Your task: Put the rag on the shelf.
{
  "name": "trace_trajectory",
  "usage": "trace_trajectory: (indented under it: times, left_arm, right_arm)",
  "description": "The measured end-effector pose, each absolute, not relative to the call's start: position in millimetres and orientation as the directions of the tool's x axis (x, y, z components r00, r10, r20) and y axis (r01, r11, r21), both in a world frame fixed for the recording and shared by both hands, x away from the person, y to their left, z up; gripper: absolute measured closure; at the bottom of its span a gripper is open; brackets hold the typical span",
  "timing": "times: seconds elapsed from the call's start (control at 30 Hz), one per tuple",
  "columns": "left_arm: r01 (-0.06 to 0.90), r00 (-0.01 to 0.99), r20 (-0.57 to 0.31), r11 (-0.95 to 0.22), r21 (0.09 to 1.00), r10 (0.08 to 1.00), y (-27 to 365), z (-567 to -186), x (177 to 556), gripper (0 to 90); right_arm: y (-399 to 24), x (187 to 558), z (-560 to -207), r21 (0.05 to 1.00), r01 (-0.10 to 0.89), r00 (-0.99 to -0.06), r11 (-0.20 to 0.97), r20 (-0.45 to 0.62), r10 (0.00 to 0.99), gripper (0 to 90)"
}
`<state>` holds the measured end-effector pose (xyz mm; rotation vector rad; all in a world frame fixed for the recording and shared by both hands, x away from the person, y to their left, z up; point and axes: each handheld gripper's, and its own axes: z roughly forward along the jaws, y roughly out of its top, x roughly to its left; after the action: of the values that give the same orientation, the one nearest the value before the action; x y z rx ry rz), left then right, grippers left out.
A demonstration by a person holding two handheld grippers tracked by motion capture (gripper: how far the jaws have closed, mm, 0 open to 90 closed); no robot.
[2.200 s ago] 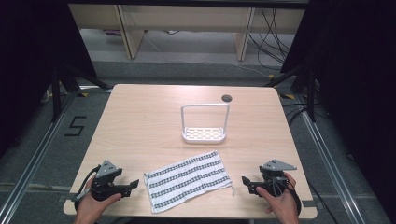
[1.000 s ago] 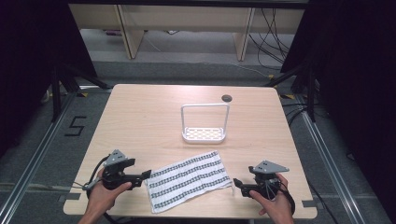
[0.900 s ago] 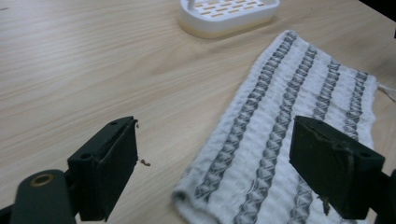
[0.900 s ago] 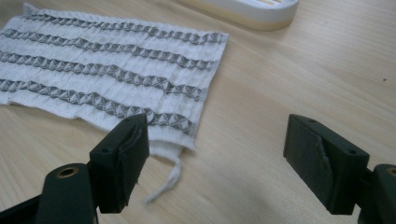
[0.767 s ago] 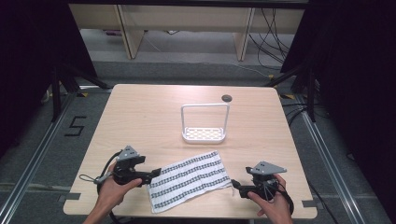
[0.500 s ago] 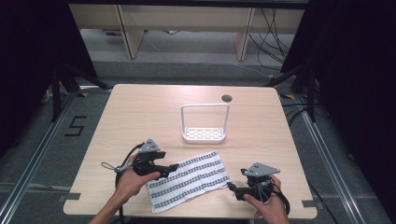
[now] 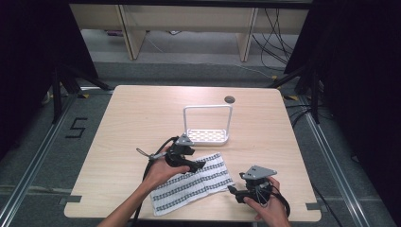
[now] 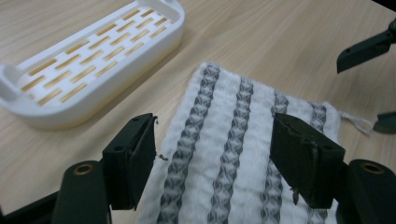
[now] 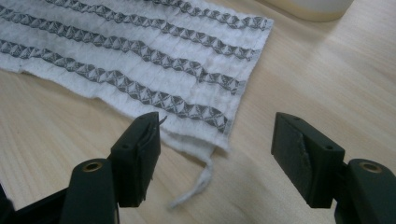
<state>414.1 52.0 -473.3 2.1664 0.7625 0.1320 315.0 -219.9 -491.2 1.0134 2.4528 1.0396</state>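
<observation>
My left gripper [image 7: 193, 165] has swung in from the table's left edge, where it sat a second ago, and now hovers over the cloth's far-left corner. My right gripper [image 7: 232, 190] has hardly moved and waits off the cloth's near-right corner. Both sets of jaws have just been closing partway; neither presses on anything, so both are released. In the left gripper view the striped dishcloth [image 8: 243, 140] lies below the jaw gap, untouched. In the right gripper view the cloth's corner [image 9: 219, 126] and a loose thread [image 9: 196, 184] sit just ahead of the jaws, not between the pads.

Reading: I am set for a two-corner pickup, probably to fold the cloth or move it. No grasp yet.

Where it lies: the dishcloth [image 7: 191, 183] is flat at the table's [image 7: 118, 132] 6 o'clock edge, skewed. The white slotted tray [image 7: 208, 136] with its wire-like frame stands just past it toward 12, close but apart. A dark grommet [image 7: 230, 100] sits at 12.

Hard to make out: the cloth's near-left part is covered by my left forearm in the high view. Cannot judge my left jaws' height above the weave. Tray is cut off in both gripper views.
</observation>
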Motion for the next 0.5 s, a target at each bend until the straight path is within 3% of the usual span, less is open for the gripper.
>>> trace_trajectory:
  times: [0.5]
  left_arm:
    - [0.45, 0.843, -0.108, -0.58, 0.679, 0.528, 2.5, -488.6, 436.8, 33.5]
  right_arm:
    - [-213.0, 318.2, -494.9, 0.681, 0.517, -0.712, 0.519, 0.005, 0.702, 40.5]
